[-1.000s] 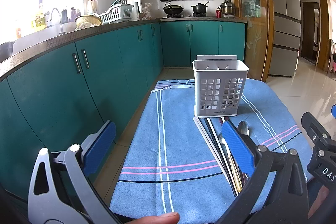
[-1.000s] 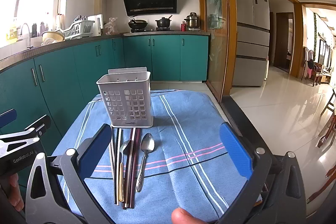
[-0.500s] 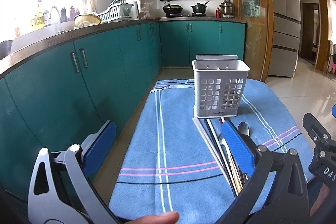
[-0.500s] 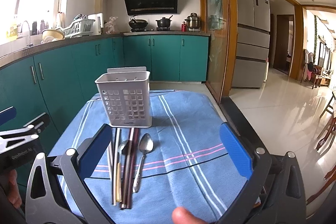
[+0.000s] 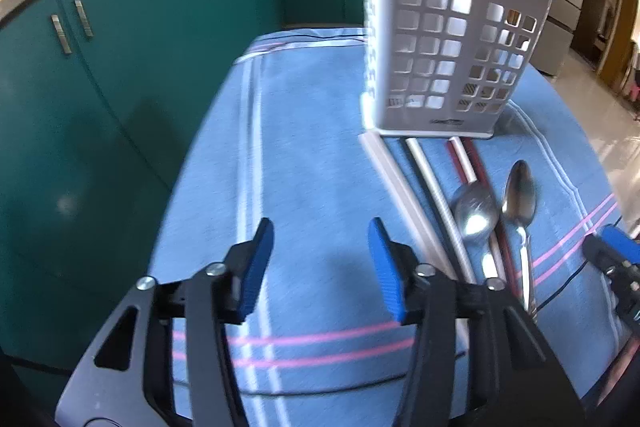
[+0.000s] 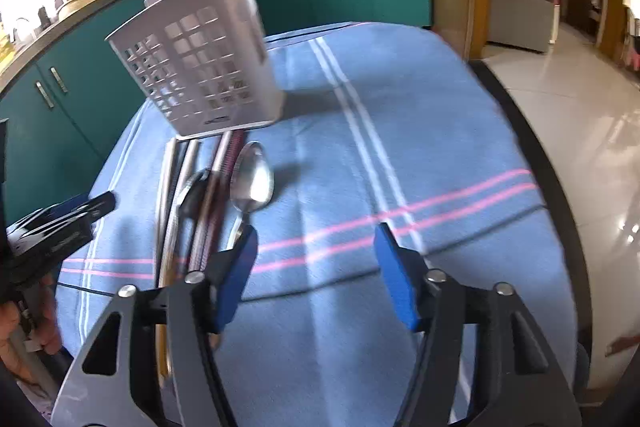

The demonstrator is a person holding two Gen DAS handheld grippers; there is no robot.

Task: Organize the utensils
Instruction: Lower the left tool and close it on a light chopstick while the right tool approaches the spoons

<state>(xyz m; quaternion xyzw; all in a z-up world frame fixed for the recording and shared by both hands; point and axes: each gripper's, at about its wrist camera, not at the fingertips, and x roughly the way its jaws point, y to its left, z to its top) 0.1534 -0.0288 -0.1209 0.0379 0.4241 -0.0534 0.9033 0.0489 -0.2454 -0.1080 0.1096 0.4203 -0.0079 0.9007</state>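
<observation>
Nearest in the left wrist view, the left gripper (image 5: pixel 322 271) hangs over bare blue cloth (image 5: pixel 312 155), angled steeply downward. Its jaws have just been closing and now stand partly spread, with only the pink stripes of the cloth between the blue pads. The right gripper (image 6: pixel 316 273) does the same on its side: tilted down, jaws just narrowed but not together, nothing caught between them. Its left pad sits just over the handle ends of the utensils, though whether it touches them I cannot tell.

Only the right view shows the person's hand (image 6: pixel 24 327) at the lower left edge, wrapped on the left tool's body. Only the left view shows the tip of the right gripper poking in at the far right edge, just beside the spoon handles.

A little farther out, the utensils lie side by side on the cloth, running lengthways toward the basket: pale chopsticks (image 5: pixel 400 187), a silver pair, a dark red pair (image 6: pixel 224 187), and two metal spoons. The larger spoon (image 6: pixel 253 183) lies on the outside with its bowl facing up; the smaller spoon (image 5: pixel 476 215) rests across the sticks.

Beyond their tips stands the white utensil basket (image 5: pixel 448 51), upright on the cloth, the chopstick ends reaching right up to its base. From either view I cannot see into its top.

Farthest back run the teal cabinets (image 5: pixel 120 67), with pots on the counter.
</observation>
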